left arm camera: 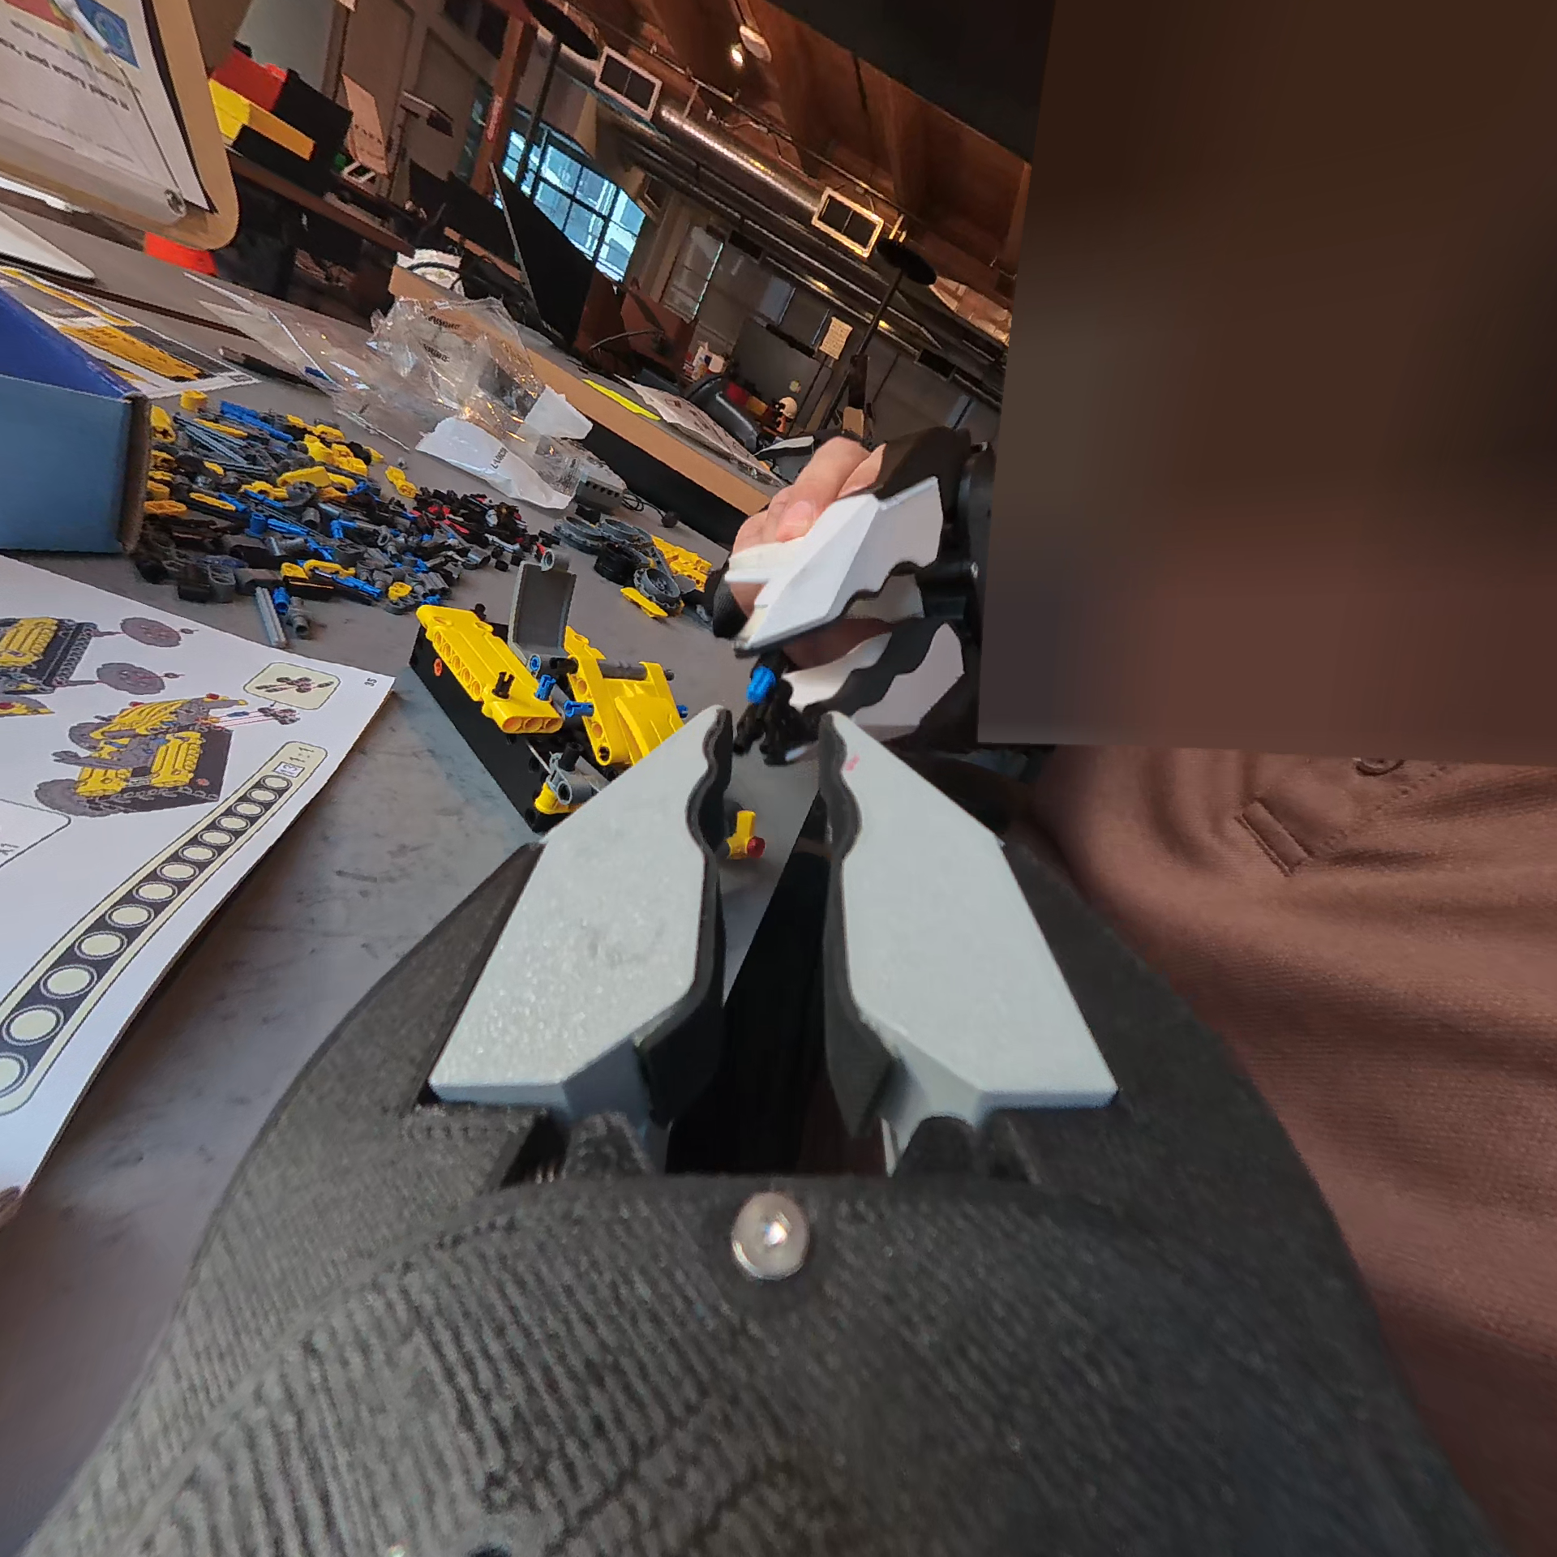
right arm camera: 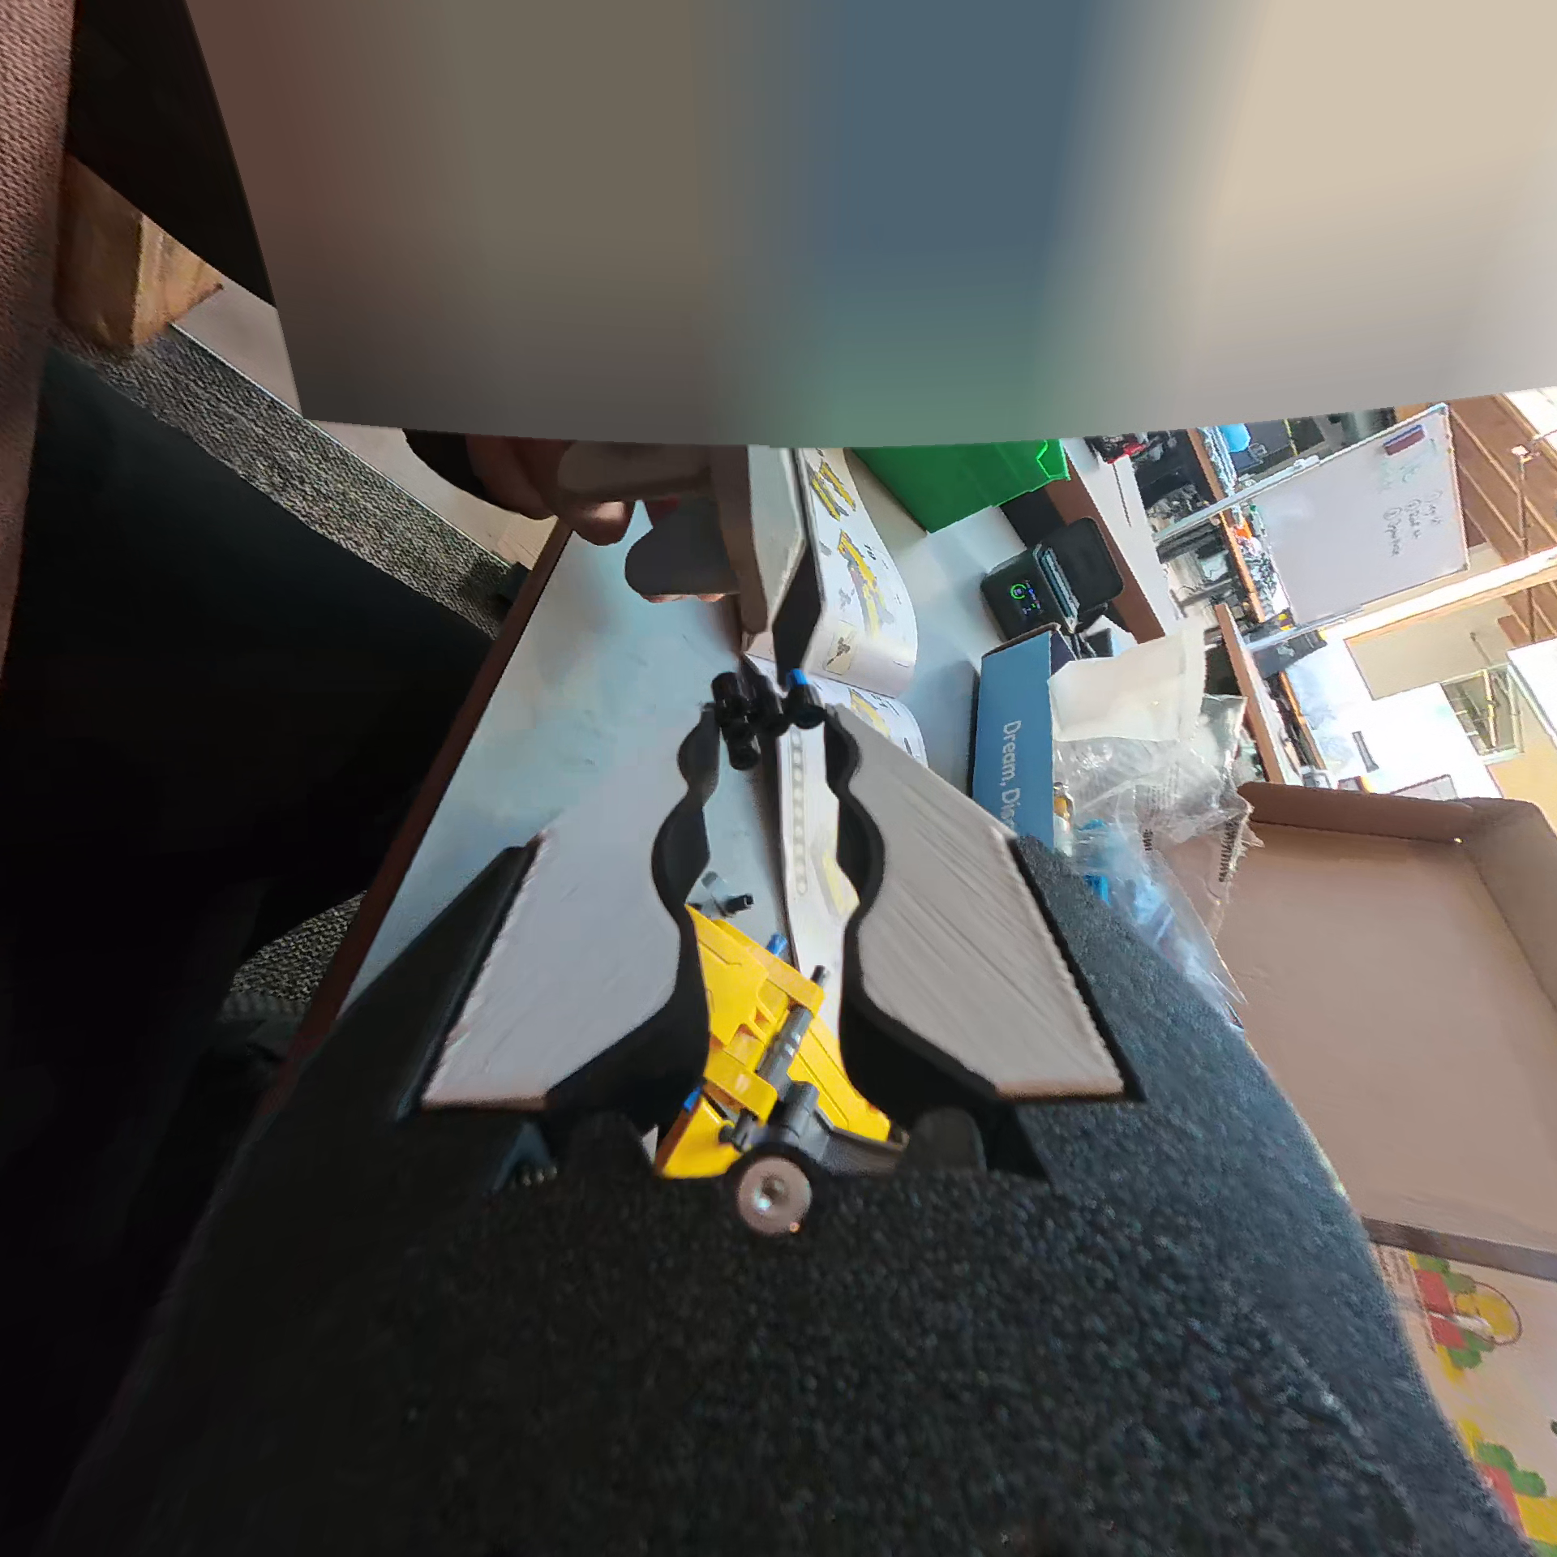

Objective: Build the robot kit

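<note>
My left gripper point(left arm camera: 771, 720) and my right gripper point(right arm camera: 768, 714) meet tip to tip above the table's near edge. Between them is a small black connector piece point(left arm camera: 762, 729) with a blue pin point(left arm camera: 761, 679); it also shows in the right wrist view point(right arm camera: 741, 716). Both grippers look shut on it from opposite sides. In the left wrist view the right gripper point(left arm camera: 762, 666) comes in from the upper right, held by a hand point(left arm camera: 809, 497). In the right wrist view the left gripper point(right arm camera: 762, 653) comes in from above. A half-built yellow and black model point(left arm camera: 539, 682) lies on the table just beyond.
A pile of loose yellow, blue and black parts point(left arm camera: 320, 514) lies beside a blue box point(left arm camera: 59, 455). An instruction sheet point(left arm camera: 152, 800) lies at the left, plastic bags point(left arm camera: 455, 362) behind. A small yellow and red piece point(left arm camera: 741, 838) lies under my fingers. An open cardboard box point(right arm camera: 1390, 969) stands at the right. Only a small space, under 4 cm, lies between the two pairs of fingers.
</note>
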`<state>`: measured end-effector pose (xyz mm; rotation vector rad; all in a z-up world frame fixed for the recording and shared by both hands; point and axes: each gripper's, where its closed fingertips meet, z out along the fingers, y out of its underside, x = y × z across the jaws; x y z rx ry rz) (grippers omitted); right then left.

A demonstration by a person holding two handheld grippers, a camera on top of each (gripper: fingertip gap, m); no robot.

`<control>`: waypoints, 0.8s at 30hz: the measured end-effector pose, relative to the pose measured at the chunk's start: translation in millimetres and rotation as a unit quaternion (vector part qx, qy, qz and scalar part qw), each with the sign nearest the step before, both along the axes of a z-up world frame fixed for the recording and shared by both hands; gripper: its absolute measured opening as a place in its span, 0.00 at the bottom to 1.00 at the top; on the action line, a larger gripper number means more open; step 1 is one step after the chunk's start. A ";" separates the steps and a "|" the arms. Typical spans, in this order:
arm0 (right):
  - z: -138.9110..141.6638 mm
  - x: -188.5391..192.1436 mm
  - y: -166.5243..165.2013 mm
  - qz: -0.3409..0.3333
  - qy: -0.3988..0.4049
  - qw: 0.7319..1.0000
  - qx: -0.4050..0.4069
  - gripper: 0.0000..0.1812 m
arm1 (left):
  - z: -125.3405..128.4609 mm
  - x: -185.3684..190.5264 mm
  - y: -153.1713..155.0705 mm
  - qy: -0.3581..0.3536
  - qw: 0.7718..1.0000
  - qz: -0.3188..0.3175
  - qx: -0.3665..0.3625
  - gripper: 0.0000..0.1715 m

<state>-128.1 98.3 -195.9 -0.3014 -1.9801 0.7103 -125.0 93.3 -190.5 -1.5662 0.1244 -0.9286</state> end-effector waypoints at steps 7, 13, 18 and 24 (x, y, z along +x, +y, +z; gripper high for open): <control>14.7 5.8 21.2 -0.046 0.028 0.999 0.004 0.12 | -1.2 11.3 -0.5 0.043 0.999 -0.002 -0.007 0.14; 26.6 28.6 46.8 -0.102 0.058 0.993 0.021 0.11 | 4.3 21.2 -5.7 0.076 0.997 0.017 -0.007 0.14; 27.3 54.7 70.1 -0.154 0.078 0.984 0.043 0.12 | -2.7 31.3 -4.3 0.087 0.995 0.047 -0.035 0.14; 19.7 78.1 85.1 -0.195 0.084 0.976 0.045 0.12 | -23.2 26.3 3.8 0.162 0.974 0.125 -0.099 0.13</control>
